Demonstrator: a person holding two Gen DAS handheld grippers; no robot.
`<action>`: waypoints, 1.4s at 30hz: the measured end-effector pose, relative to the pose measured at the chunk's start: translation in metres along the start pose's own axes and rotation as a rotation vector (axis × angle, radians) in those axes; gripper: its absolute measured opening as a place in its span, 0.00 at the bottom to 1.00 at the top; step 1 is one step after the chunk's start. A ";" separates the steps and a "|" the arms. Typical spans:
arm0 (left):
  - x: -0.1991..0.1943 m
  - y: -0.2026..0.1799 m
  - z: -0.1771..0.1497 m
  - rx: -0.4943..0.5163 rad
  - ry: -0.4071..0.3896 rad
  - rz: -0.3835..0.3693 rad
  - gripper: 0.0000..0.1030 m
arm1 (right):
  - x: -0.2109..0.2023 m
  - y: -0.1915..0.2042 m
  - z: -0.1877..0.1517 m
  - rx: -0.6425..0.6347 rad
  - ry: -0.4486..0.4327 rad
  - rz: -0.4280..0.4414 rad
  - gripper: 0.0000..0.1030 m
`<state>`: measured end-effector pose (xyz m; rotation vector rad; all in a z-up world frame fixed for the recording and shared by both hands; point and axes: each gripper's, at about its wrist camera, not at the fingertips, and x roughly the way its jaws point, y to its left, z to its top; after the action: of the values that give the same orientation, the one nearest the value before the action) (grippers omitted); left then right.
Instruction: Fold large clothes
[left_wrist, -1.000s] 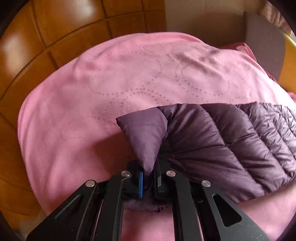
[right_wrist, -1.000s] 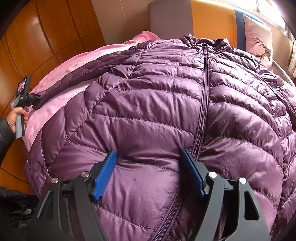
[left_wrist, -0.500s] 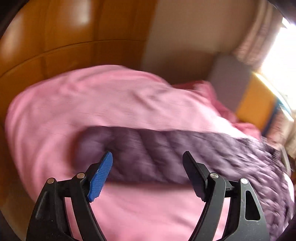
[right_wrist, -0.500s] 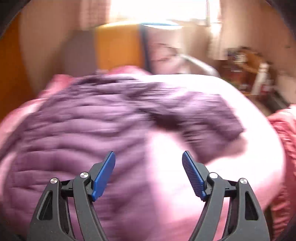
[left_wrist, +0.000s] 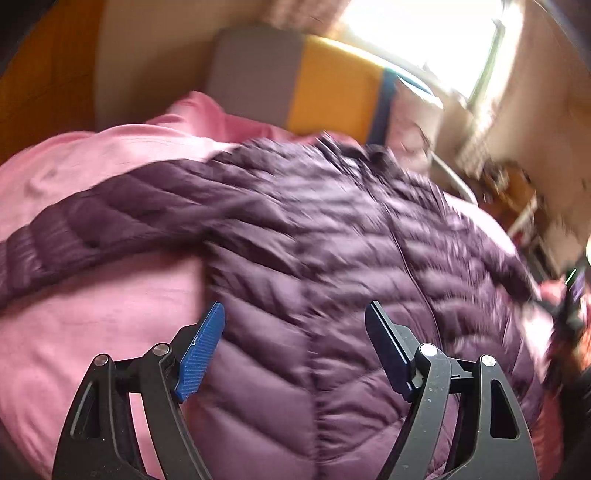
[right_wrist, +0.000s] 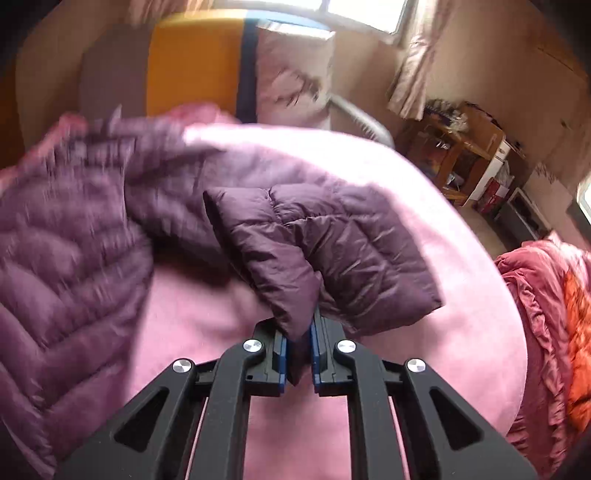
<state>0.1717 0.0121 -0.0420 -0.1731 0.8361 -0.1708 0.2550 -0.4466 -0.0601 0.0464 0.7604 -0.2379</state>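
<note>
A purple quilted puffer jacket (left_wrist: 332, 251) lies front up on a pink bedspread (left_wrist: 92, 314), its zip running down the middle and one sleeve (left_wrist: 92, 221) stretched out to the left. My left gripper (left_wrist: 295, 347) hovers open over the jacket's lower body with nothing between its fingers. In the right wrist view my right gripper (right_wrist: 298, 350) is shut on the cuff end of the other sleeve (right_wrist: 321, 240), which bunches up just ahead of the pads. The jacket's body (right_wrist: 62, 251) lies blurred at the left of that view.
A grey, yellow and blue headboard cushion (left_wrist: 314, 85) and a pale pillow (right_wrist: 295, 81) stand at the bed's far end. A red and orange quilt (right_wrist: 554, 314) lies heaped off the bed's right side. Wooden shelves (right_wrist: 461, 147) stand by the far wall, under a bright window.
My left gripper let go of the left sleeve cuff, opened and swung right over the jacket's body. My right gripper left the body, swung right and shut on the other sleeve's cuff.
</note>
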 end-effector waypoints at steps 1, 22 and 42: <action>0.005 -0.006 -0.001 0.018 0.012 -0.001 0.75 | -0.013 -0.016 0.006 0.047 -0.030 0.009 0.08; 0.045 0.004 -0.015 0.015 0.163 0.037 0.76 | 0.040 -0.227 -0.037 0.617 0.171 -0.367 0.31; 0.060 0.051 0.006 -0.021 0.086 0.038 0.79 | 0.108 0.156 0.070 0.098 0.147 0.267 0.71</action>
<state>0.2197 0.0488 -0.0920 -0.1705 0.9267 -0.1348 0.4134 -0.3254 -0.0903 0.2589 0.8790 -0.0174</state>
